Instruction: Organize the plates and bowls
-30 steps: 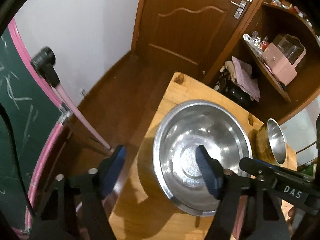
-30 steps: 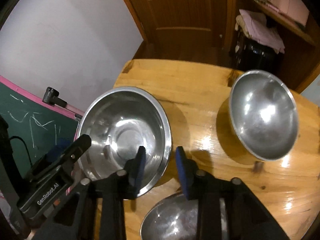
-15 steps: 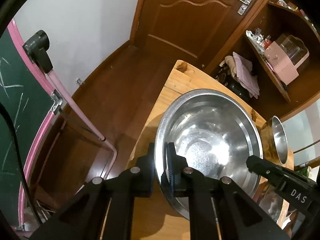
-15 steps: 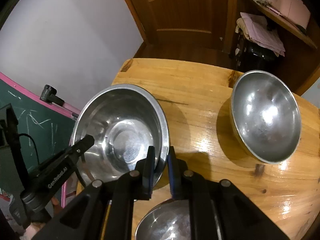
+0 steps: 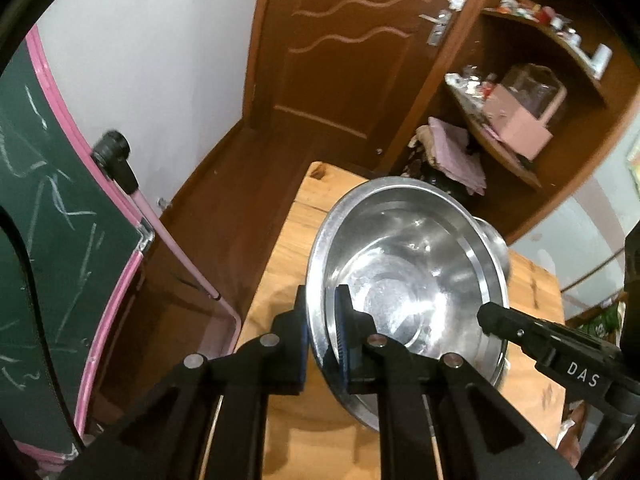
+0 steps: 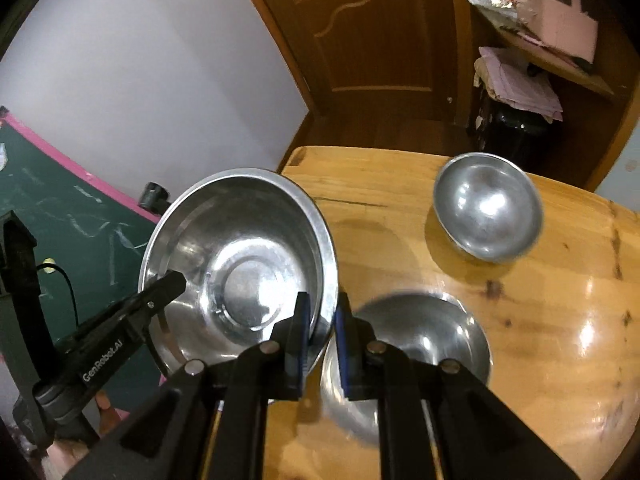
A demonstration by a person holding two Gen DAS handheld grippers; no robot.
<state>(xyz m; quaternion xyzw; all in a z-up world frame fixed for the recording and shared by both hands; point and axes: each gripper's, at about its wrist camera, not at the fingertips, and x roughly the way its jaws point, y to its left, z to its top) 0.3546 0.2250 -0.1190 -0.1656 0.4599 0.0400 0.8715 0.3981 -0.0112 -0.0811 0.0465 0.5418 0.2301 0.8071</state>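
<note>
Lettering reads "DAS" on the right gripper (image 5: 496,318) and "GenRobot.AI" on the left gripper (image 6: 172,280). Both are clenched on opposite edges of the rim of the large, flat-bottomed stainless steel bowl (image 6: 240,264), held above the near left of the wooden tabletop (image 6: 400,208). A round steel bowl (image 6: 486,208) sits far right; another steel bowl (image 6: 420,340) lies near, under the right gripper.

Home interior: panelled door (image 5: 352,60), corner shelf (image 5: 532,92) of clutter, folded cloths (image 6: 520,80), chalkboard (image 5: 48,216), wooden table (image 6: 560,280) bearing steel bowls (image 6: 486,206).
</note>
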